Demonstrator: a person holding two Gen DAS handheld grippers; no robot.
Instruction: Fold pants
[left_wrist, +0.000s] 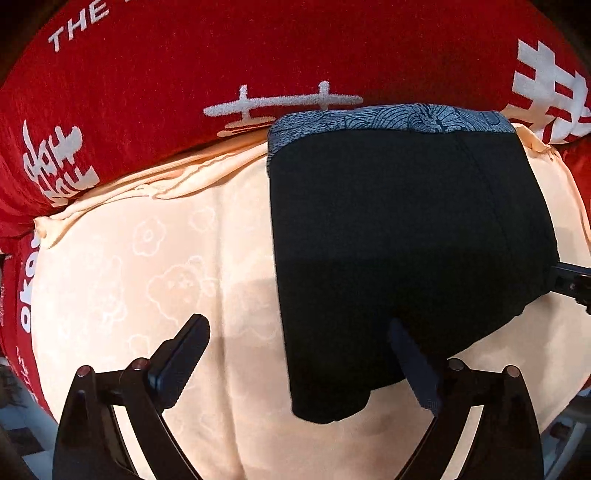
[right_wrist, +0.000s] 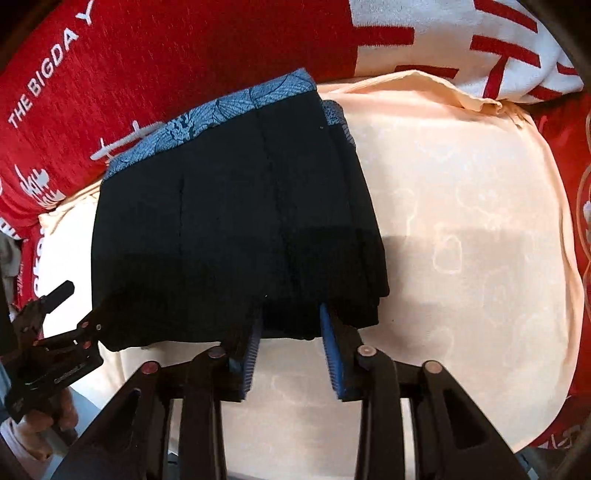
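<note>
Through my left wrist camera, my left gripper (left_wrist: 295, 354) stands wide open with nothing between its fingers; one finger is over the peach cloth (left_wrist: 147, 277), the other over the near edge of the pants (left_wrist: 406, 240). The pants are black, folded into a compact block with a blue patterned waistband (left_wrist: 391, 118) at the far end, lying on the peach cloth, which sits on a red blanket (left_wrist: 184, 66) with white lettering. My right gripper's tip (left_wrist: 572, 282) shows at the pants' right edge.

Through my right wrist camera, my right gripper (right_wrist: 291, 343) is partly open, its blue pads (right_wrist: 334, 354) right at the near hem of the pants (right_wrist: 236, 221); I cannot tell whether they touch the fabric. My left gripper (right_wrist: 55, 332) sits open at the pants' near left corner.
</note>
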